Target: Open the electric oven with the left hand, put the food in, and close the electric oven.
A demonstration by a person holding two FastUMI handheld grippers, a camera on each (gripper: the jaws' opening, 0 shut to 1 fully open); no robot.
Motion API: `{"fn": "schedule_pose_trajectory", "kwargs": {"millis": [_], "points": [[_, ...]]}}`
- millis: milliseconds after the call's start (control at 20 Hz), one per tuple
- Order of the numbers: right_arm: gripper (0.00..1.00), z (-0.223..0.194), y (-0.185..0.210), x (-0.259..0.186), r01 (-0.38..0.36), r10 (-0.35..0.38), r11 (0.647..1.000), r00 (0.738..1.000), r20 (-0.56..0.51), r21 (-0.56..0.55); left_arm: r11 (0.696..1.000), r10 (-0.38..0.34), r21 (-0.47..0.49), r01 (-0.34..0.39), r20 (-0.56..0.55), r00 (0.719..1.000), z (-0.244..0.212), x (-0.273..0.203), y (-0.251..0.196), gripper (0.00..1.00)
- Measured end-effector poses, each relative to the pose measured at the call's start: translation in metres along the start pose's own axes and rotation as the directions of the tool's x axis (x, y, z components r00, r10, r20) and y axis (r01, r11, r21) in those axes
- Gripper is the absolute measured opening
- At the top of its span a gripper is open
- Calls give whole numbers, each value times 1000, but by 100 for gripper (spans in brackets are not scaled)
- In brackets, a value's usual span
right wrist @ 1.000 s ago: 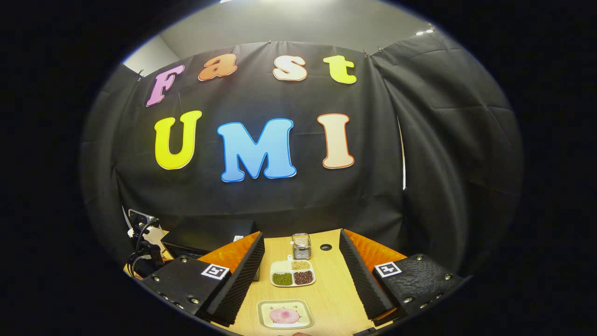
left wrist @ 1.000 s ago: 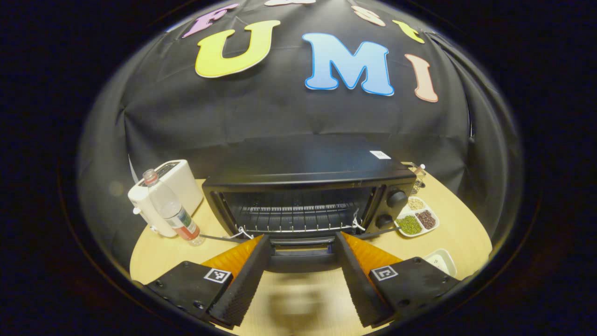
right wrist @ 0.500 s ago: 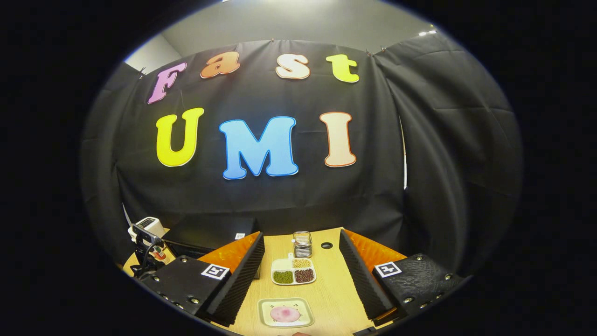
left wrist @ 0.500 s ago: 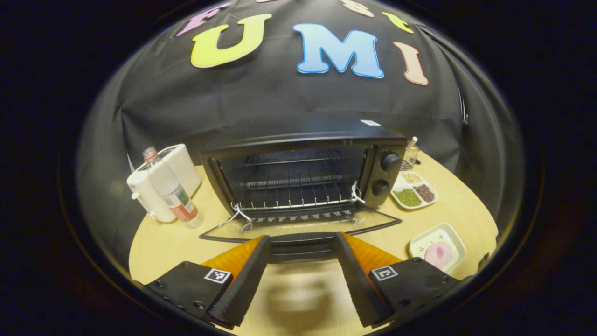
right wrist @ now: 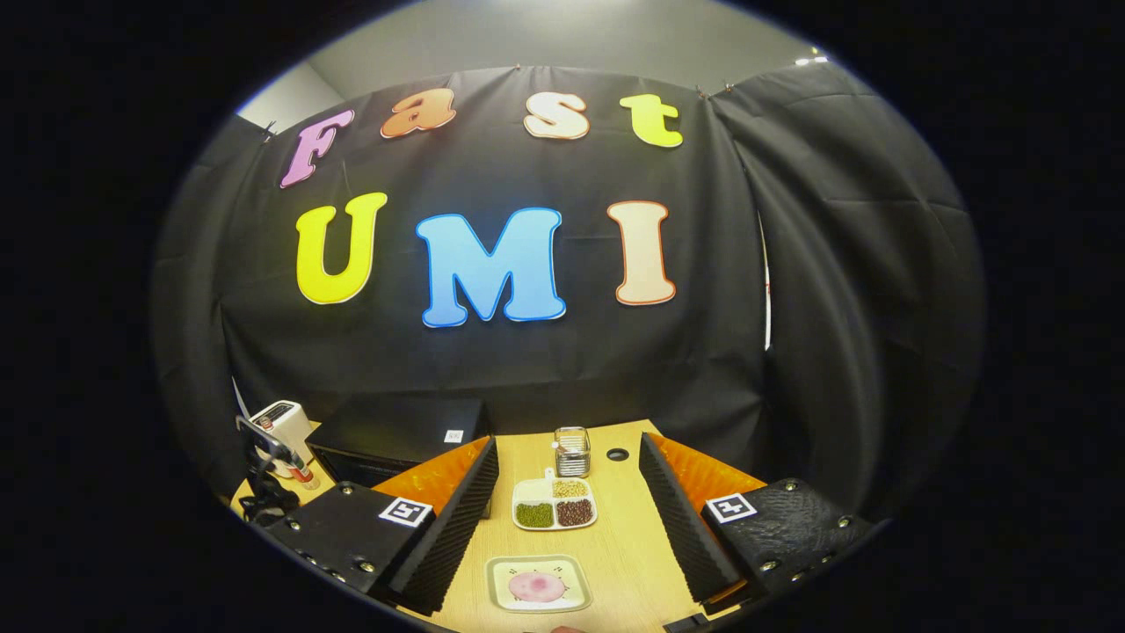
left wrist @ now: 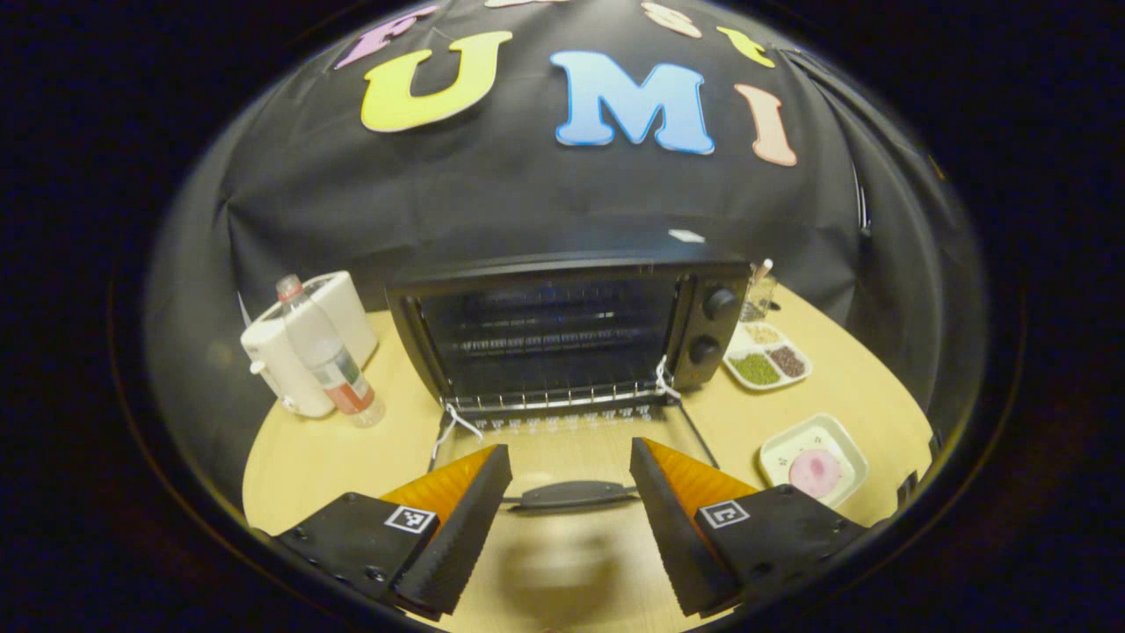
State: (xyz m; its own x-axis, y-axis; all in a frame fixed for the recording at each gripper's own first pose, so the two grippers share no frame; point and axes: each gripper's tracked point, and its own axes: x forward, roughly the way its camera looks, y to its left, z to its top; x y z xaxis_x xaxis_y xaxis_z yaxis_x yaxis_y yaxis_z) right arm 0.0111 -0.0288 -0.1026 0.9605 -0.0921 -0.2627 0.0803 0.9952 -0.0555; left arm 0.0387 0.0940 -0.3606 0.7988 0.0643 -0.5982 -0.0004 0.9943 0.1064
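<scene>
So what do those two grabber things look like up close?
Each gripper, left gripper and right gripper, has two wedge-shaped fingers with ridged inner faces. Behind them sit chunky black blocks with small screws and square black-and-white marker stickers.

In the right gripper view the left claw finger (right wrist: 448, 519) hides the oven's (right wrist: 400, 431) front; the far-left device (right wrist: 264, 475) is too small to tell.
</scene>
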Motion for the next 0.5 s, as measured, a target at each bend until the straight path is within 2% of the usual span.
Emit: {"fn": "schedule_pose_trajectory", "kwargs": {"millis": [100, 150, 200, 250, 300, 500], "points": [[98, -13, 0, 9, -26, 26, 1000, 998, -55, 0, 1000, -1, -12, 2, 92, 996, 41, -24, -1, 97], [98, -22, 0, 14, -46, 46, 999, 995, -91, 5, 1000, 0, -19, 2, 141, 990, 63, -38, 2, 93], [98, -34, 0, 19, -70, 71, 997, 989, -133, 14, 1000, 0, -28, 5, 191, 982, 86, -53, 3, 96], [98, -45, 0, 24, -97, 101, 995, 979, -180, 33, 999, 2, -34, 7, 240, 971, 107, -69, 6, 89], [98, -62, 0, 31, -119, 127, 992, 964, -235, 47, 999, 8, -38, 3, 286, 958, 127, -85, 8, 96], [98, -115, -9, 48, -162, 190, 982, 892, -411, 102, 997, 42, -70, -14, 415, 909, 173, -137, 19, 96]]}}
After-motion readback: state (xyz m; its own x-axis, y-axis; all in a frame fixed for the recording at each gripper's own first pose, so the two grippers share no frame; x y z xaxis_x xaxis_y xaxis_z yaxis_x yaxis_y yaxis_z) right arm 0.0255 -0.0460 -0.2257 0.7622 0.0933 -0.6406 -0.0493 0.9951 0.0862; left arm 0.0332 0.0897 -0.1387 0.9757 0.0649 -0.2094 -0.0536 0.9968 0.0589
